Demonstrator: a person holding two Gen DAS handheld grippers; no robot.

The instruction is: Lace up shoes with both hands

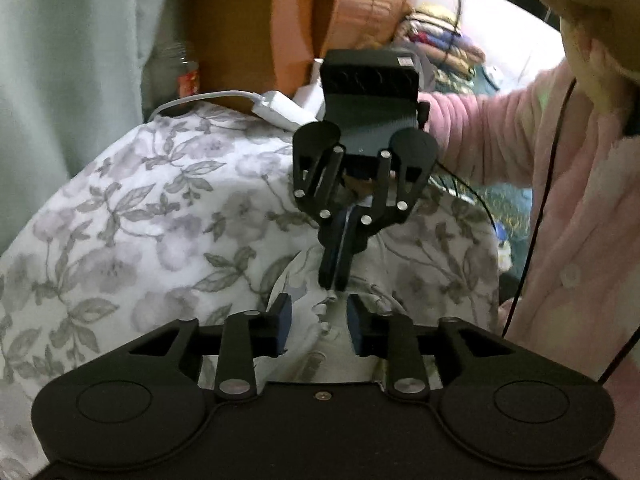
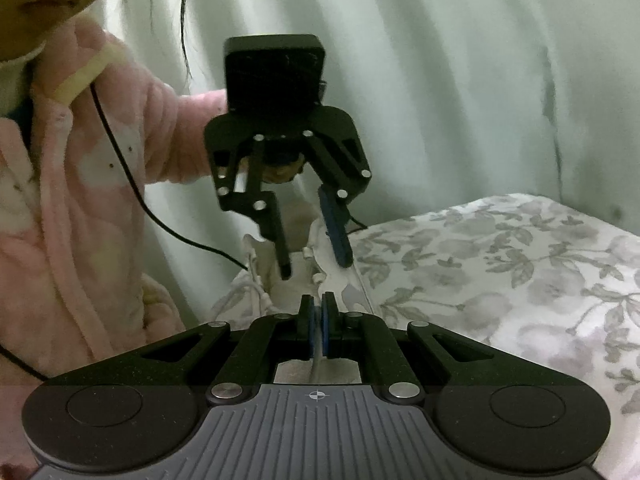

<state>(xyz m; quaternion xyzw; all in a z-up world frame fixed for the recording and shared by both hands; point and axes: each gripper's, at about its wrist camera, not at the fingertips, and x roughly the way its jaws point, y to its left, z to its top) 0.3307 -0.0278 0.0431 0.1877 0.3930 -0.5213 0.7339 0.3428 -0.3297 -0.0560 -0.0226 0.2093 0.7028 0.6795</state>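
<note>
A white shoe [image 1: 320, 344] lies on the floral cloth between the two grippers; it also shows in the right wrist view [image 2: 292, 280]. My left gripper [image 1: 319, 326] is open just above the shoe's lacing, and shows open over the shoe in the right wrist view [image 2: 316, 262]. My right gripper [image 2: 319, 326] is shut on a white shoelace [image 2: 316, 360] that runs back between its blue pads. In the left wrist view the right gripper [image 1: 336, 276] points down at the shoe, pads together, with the lace tip [image 1: 330, 294] hanging below them.
The floral cloth [image 1: 160, 220] covers a rounded surface. A white charger and cable [image 1: 276, 110], a bottle [image 1: 180, 68] and an orange-brown object [image 1: 320, 8] stand behind. A pale curtain [image 2: 440, 80] hangs behind. The person in a pink robe [image 2: 60, 200] sits close by.
</note>
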